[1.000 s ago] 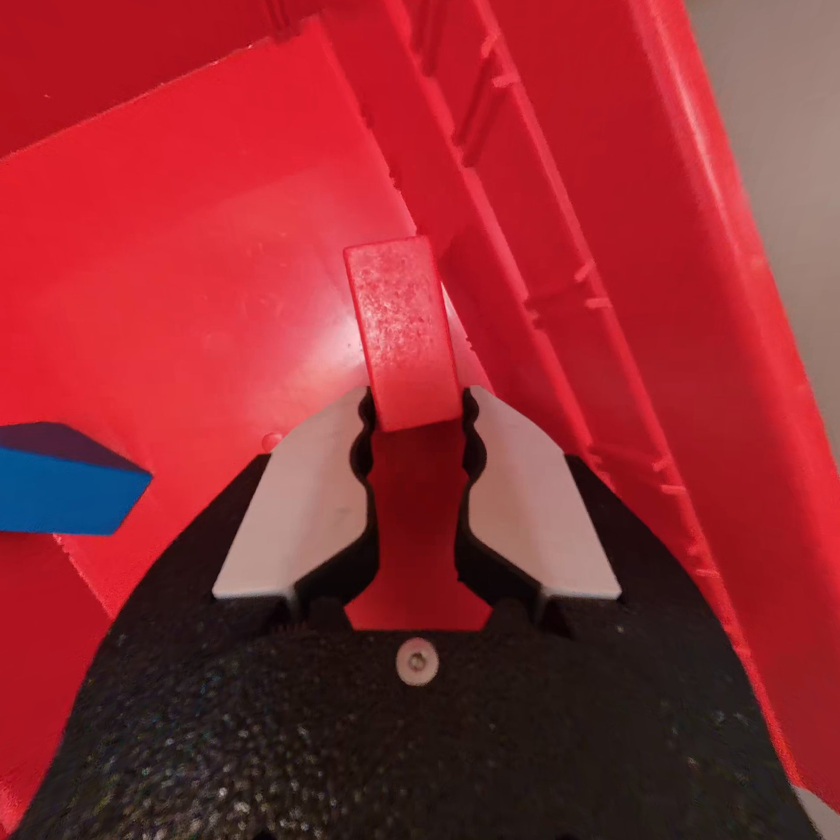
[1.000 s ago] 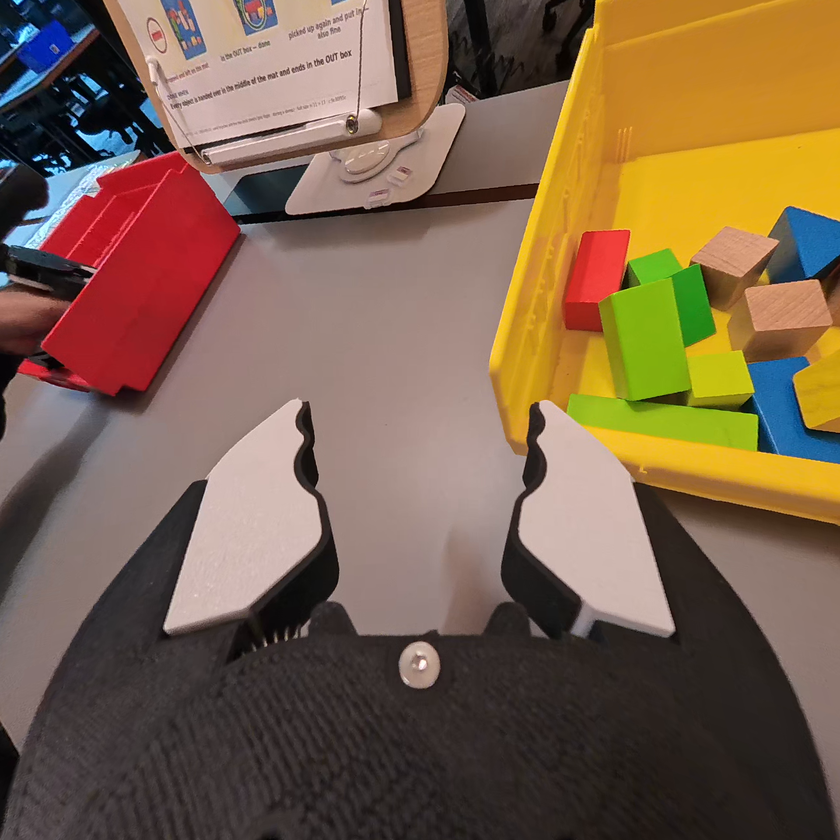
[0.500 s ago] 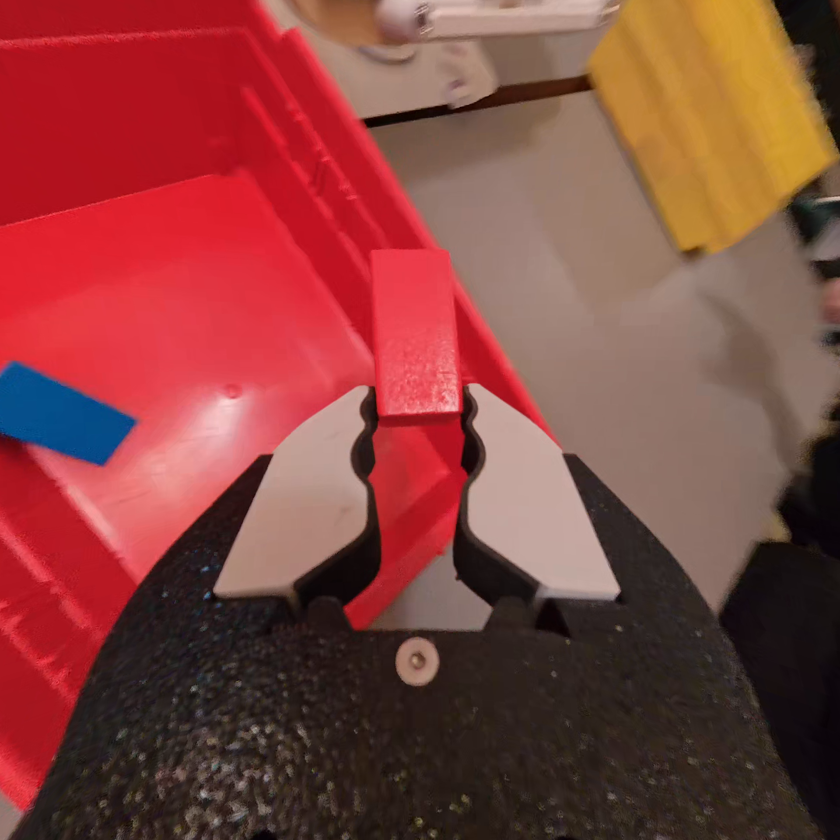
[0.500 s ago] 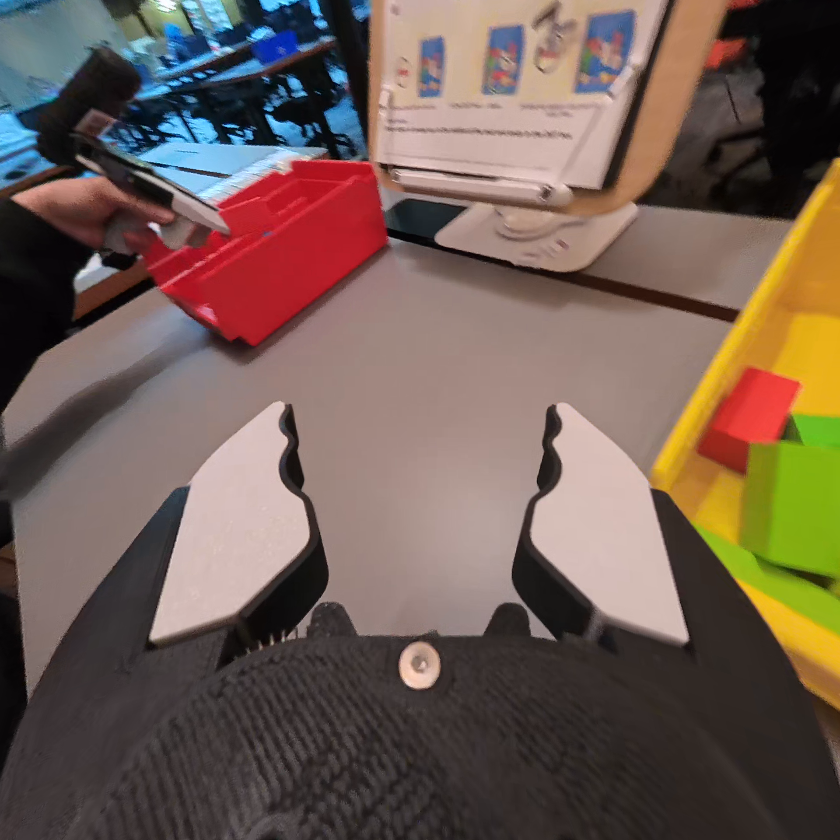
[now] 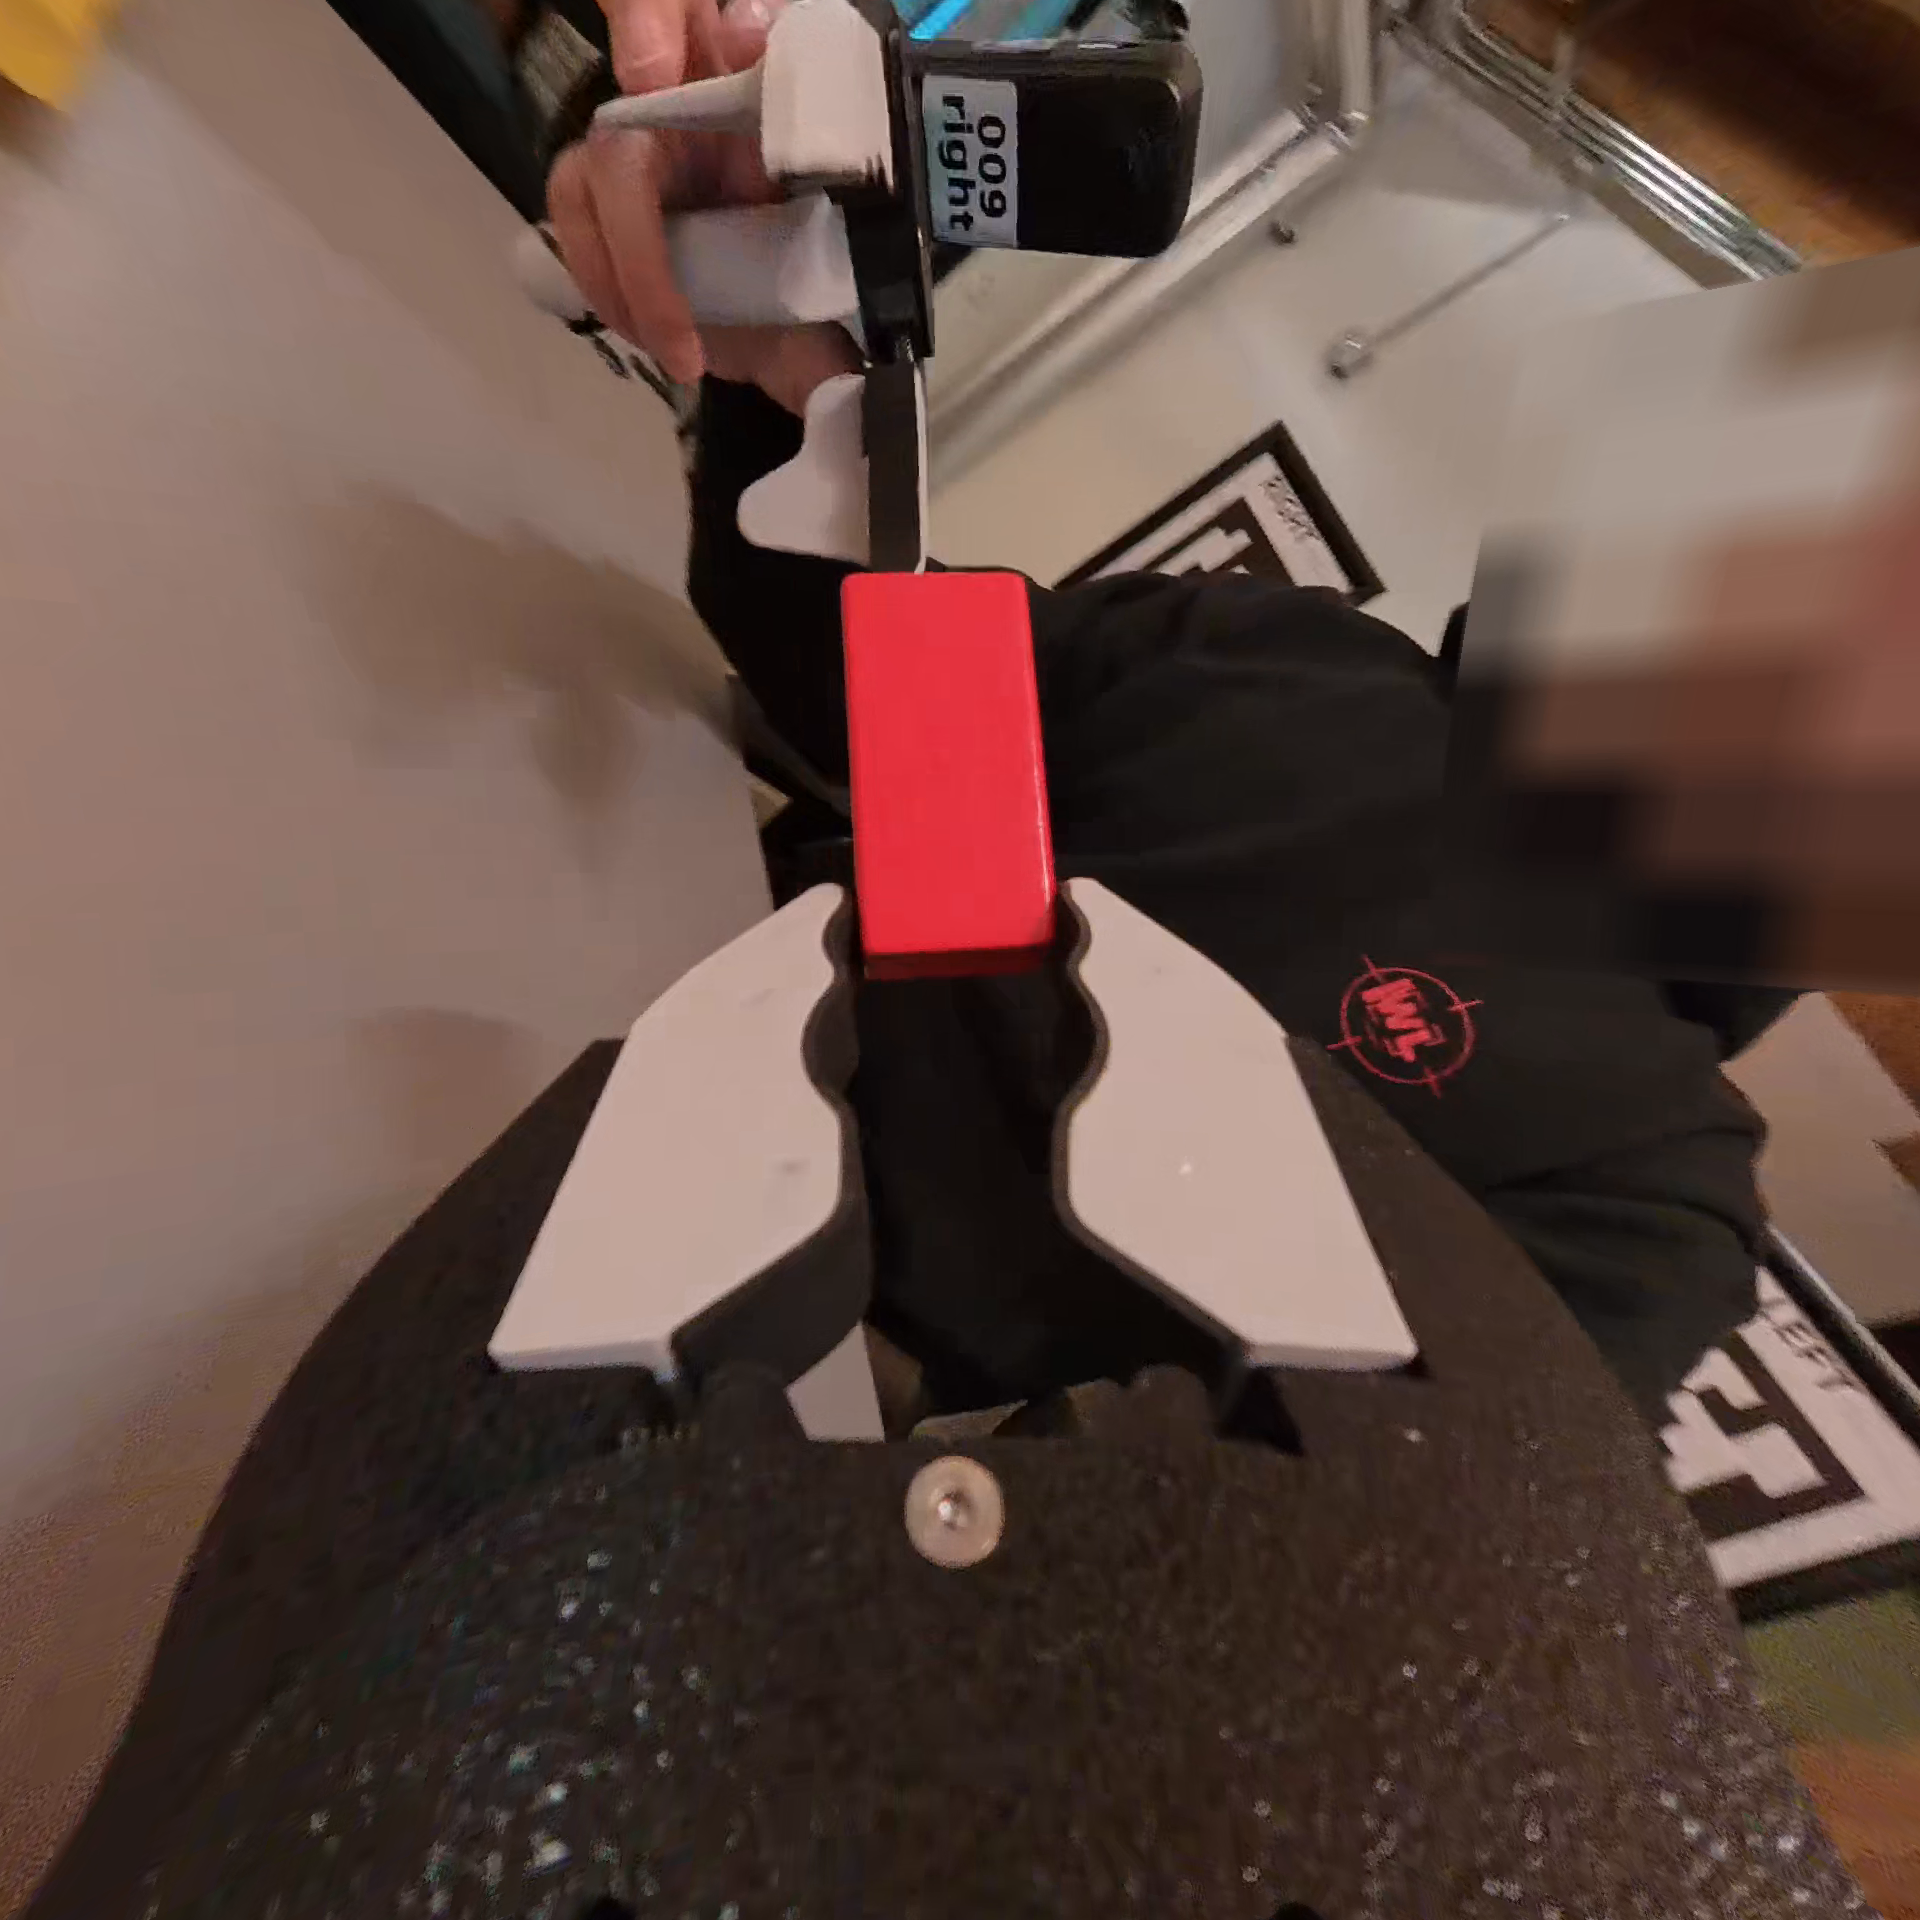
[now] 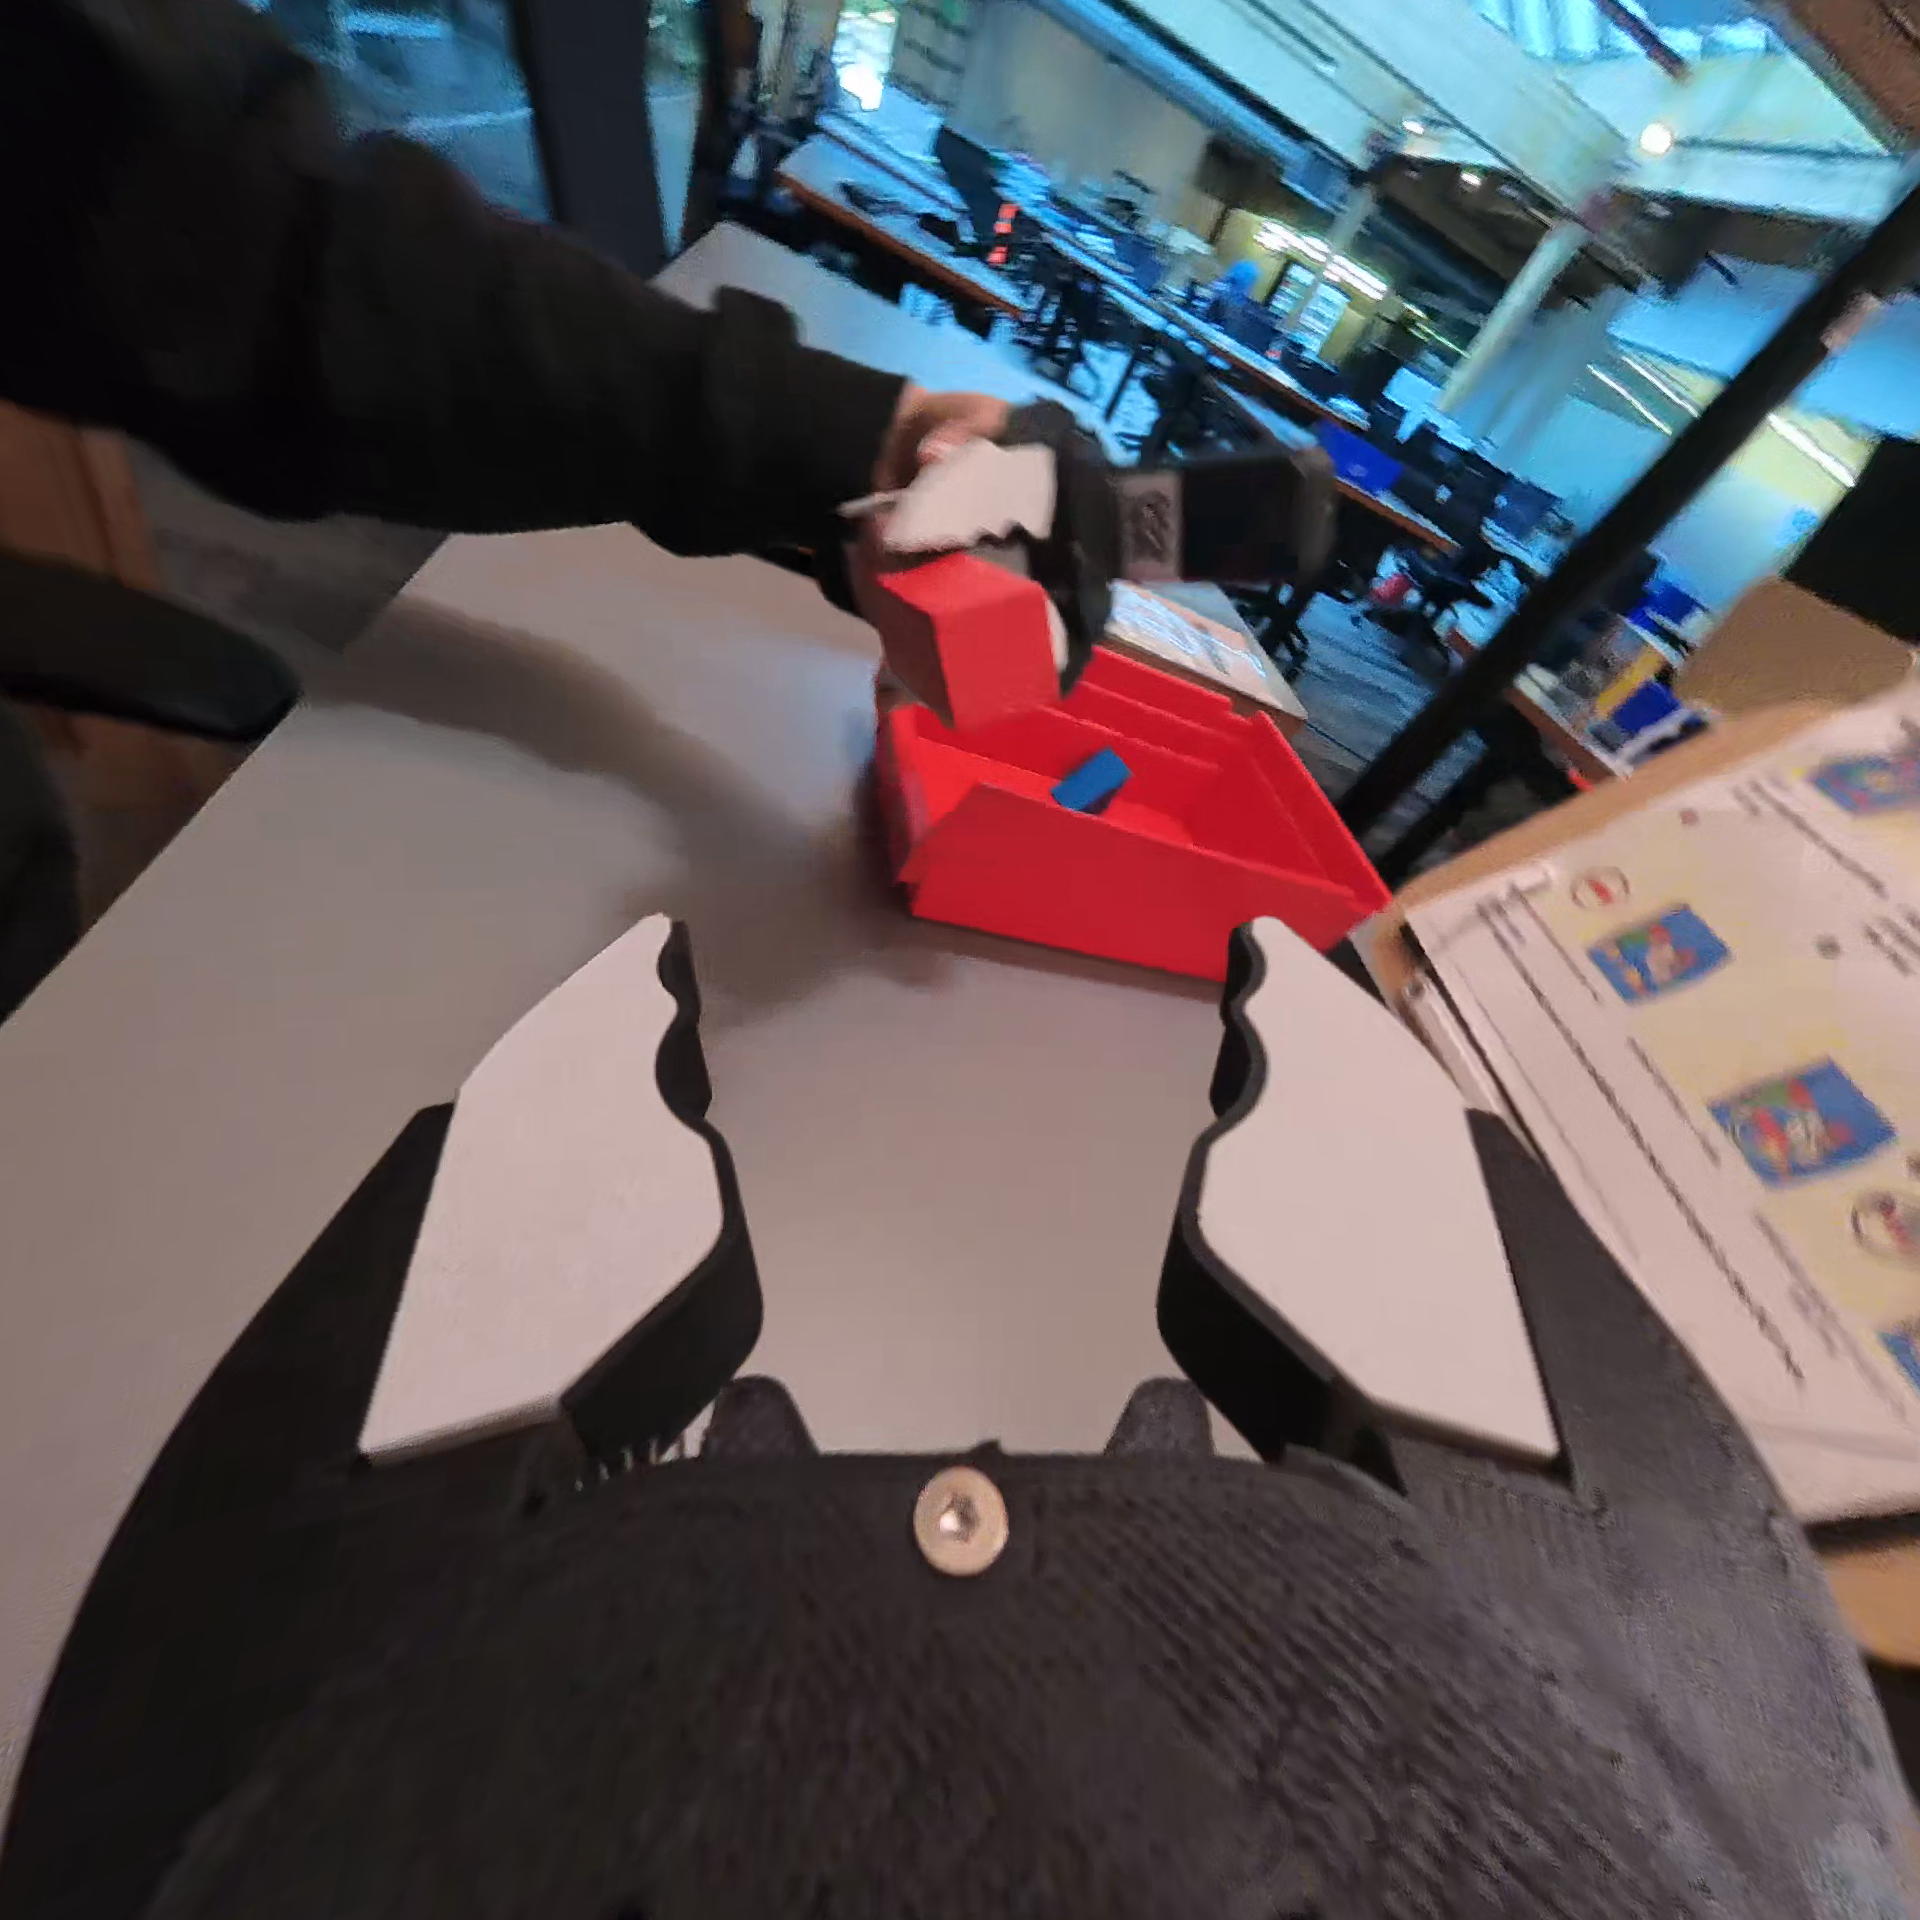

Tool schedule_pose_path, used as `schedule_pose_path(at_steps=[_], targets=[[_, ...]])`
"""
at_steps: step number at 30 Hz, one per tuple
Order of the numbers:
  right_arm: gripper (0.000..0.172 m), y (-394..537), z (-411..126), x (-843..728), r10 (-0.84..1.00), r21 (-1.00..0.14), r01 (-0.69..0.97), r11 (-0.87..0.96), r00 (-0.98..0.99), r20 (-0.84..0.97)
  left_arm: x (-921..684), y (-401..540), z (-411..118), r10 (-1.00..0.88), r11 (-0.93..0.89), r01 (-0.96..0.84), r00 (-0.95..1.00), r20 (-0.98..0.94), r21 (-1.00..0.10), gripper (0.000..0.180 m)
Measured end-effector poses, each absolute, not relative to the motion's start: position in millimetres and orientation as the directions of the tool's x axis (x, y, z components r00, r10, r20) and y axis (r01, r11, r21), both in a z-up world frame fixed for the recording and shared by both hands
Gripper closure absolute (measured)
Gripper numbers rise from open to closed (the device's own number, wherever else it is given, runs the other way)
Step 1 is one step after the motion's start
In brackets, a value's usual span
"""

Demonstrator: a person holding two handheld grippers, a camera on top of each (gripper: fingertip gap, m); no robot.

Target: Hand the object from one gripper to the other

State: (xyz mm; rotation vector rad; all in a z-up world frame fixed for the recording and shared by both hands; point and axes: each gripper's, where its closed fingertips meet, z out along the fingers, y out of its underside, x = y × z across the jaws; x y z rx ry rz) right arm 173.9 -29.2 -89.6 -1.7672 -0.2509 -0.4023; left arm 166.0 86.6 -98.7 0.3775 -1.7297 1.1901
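Note:
My left gripper (image 5: pixel 956 914) is shut on a red rectangular block (image 5: pixel 940 769), gripped at its near end with the rest sticking out forward. It is held in the air. The right wrist view shows the same block (image 6: pixel 971 639) in the left gripper (image 6: pixel 997 540), above the near corner of a red bin (image 6: pixel 1122 894). My right gripper (image 6: pixel 961 977) is wide open and empty over the grey table (image 6: pixel 416 883), facing the block from a distance. The right gripper also shows in the left wrist view (image 5: pixel 873 457), beyond the block's far end.
A blue block (image 6: pixel 1091 779) lies in the red bin. A stand with a printed sheet (image 6: pixel 1704 1122) is at the right edge. A person's black sleeve (image 6: pixel 468 395) reaches in from the left, and their dark torso (image 5: pixel 1299 883) is behind the block. The left gripper's tips are roughly 12 cm from the right gripper's.
The left gripper lifted the red block out of the red bin and swung it toward the right gripper. The right gripper turned away from the yellow bin to face the red bin, still open.

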Motion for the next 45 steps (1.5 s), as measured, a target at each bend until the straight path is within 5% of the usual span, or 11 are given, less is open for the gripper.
schedule_pose_path(at_steps=[14,19,27,31,35,40,45], targets=[[0.108,-10.6,-97.7,137.4,0.156,-0.833,0.504,-0.229,0.863,0.480,135.5,11.4,-109.9,0.340,0.679,-0.558,-0.336,0.878,-0.476,0.146],[0.135,-11.0,-102.3,136.8,0.167,-0.825,0.522,-0.217,0.853,0.495,131.6,1.9,-113.2,0.333,0.679,-0.568,-0.326,0.885,-0.465,0.146],[0.136,-20.3,-109.9,153.0,0.083,-0.800,0.518,-0.303,0.851,0.519,160.4,-12.0,-119.7,0.238,0.486,-0.702,-0.466,0.852,-0.520,0.148],[0.136,-42.6,-109.7,178.8,-0.071,-0.845,0.407,-0.347,0.887,0.456,182.3,-10.4,-125.3,0.117,0.385,-0.749,-0.541,0.833,-0.540,0.139],[0.136,-103.5,-104.0,233.5,-0.436,-0.901,0.162,-0.403,0.831,0.344,203.3,-4.6,-133.9,-0.075,0.267,-0.746,-0.647,0.759,-0.610,0.140],[0.136,-232.4,-108.1,297.2,-0.832,-0.941,-0.264,-0.213,0.554,0.033,213.5,3.2,-149.6,-0.335,0.181,-0.690,-0.714,0.615,-0.701,0.150],[0.136,-315.7,-131.7,336.2,-0.933,-0.864,-0.498,-0.073,0.341,-0.118,200.7,11.8,-176.5,-0.484,0.168,-0.671,-0.694,0.533,-0.722,0.149]])
